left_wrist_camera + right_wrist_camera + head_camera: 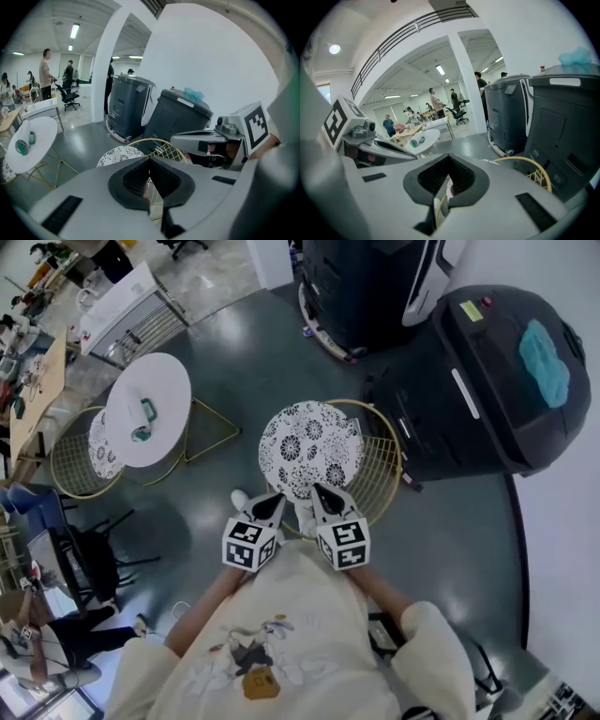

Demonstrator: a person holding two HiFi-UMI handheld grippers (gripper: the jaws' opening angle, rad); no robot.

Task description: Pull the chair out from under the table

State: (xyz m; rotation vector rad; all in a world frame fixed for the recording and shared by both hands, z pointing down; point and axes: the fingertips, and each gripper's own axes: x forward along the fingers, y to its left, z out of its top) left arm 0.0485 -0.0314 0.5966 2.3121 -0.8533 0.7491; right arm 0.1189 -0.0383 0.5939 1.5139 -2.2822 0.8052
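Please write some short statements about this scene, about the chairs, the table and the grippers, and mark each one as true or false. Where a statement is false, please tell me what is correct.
1. The chair with the patterned round seat stands clear of the white round table. True.
2. The light blue cloth lies on that chair's seat. False: it lies on top of the dark bin at the right.
3. A second wire chair stands partly under the white round table. True.
4. The right gripper has its jaws wide open. False: its jaws are together.
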